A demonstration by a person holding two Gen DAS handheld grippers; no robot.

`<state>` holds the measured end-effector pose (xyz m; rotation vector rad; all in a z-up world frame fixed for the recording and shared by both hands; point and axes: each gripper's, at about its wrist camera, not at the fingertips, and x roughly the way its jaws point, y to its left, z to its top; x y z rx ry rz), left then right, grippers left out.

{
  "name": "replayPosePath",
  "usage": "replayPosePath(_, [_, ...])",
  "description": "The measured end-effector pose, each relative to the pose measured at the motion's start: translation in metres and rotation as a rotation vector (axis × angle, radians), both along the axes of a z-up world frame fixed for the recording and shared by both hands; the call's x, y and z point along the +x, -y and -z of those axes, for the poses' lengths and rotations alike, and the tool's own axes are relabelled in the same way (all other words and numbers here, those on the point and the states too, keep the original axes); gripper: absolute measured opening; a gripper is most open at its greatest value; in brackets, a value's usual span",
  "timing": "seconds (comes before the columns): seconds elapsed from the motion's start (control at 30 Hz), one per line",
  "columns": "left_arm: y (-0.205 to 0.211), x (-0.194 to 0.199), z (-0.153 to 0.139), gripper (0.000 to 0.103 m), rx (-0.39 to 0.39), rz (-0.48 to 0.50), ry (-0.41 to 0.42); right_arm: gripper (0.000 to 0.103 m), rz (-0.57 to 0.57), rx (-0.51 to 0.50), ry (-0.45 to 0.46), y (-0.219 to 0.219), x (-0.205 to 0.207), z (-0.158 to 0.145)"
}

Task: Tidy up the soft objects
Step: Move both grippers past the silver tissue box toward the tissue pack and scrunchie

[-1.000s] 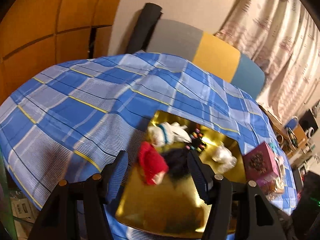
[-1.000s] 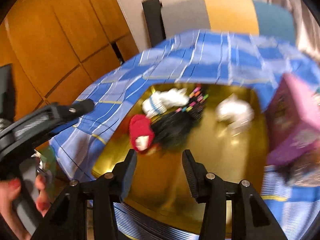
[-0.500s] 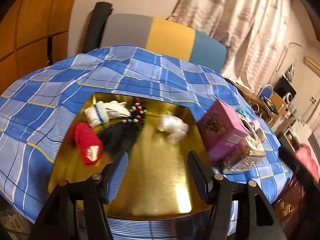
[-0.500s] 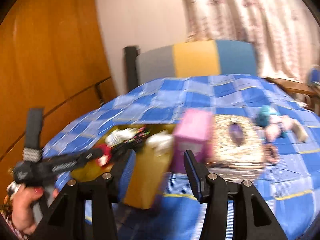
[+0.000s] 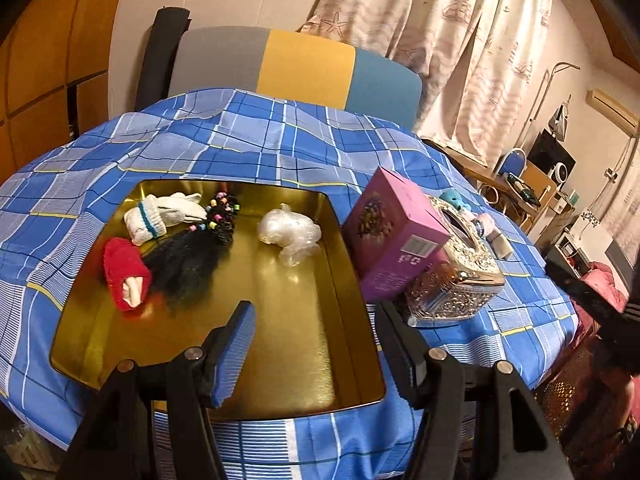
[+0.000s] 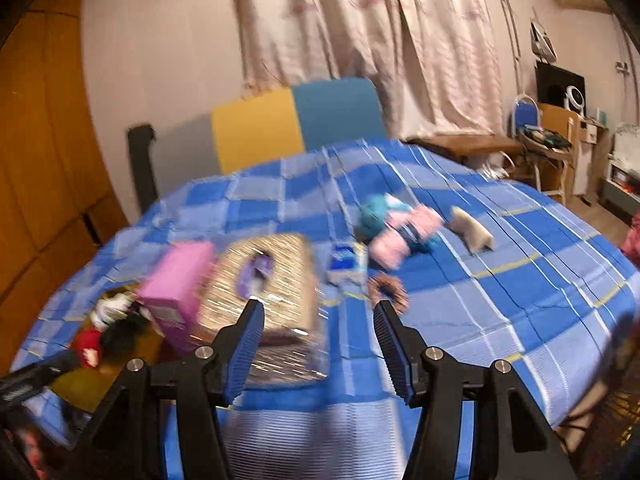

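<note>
Both grippers empty over the blue plaid cloth (image 5: pixel 280 140); soft items split between one tray and bare cloth.

Left gripper (image 5: pixel 316 344), bottom centre, jaws wide, nothing between. Right gripper (image 6: pixel 318 340) jaws opening, nothing between. One gold tray (image 5: pixel 280 360), left half of left view, holds four items: white sock (image 5: pixel 160 216), red sock (image 5: pixel 124 272), black beaded hairpiece (image 5: pixel 188 264), clear plastic wad (image 5: pixel 288 232). One purple box (image 5: pixel 396 236) and one glittery box (image 5: pixel 452 280) sit right of it. Right view, blurred: teal-pink plush pile (image 6: pixel 396 228), one beige piece (image 6: pixel 472 232), one brown scrunchie (image 6: pixel 388 290) on cloth.
</note>
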<state>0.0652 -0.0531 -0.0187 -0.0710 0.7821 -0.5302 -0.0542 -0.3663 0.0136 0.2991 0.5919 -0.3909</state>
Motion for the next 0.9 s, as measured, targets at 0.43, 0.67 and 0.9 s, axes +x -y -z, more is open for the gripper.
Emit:
replayPosePath(0.43, [0.018, -0.007, 0.000, 0.063, 0.022, 0.016, 0.008, 0.058, 0.062, 0.028, -0.204, 0.072, 0.010, 0.063])
replayPosePath(0.67, [0.026, -0.010, -0.005, 0.062, 0.007, 0.024, 0.020, 0.059, 0.047, 0.038, -0.205, 0.093, 0.015, 0.064])
replayPosePath(0.9, [0.038, -0.012, -0.014, 0.063, -0.019, 0.035, 0.034, 0.063, 0.011, 0.067, -0.221, 0.104, 0.029, 0.067])
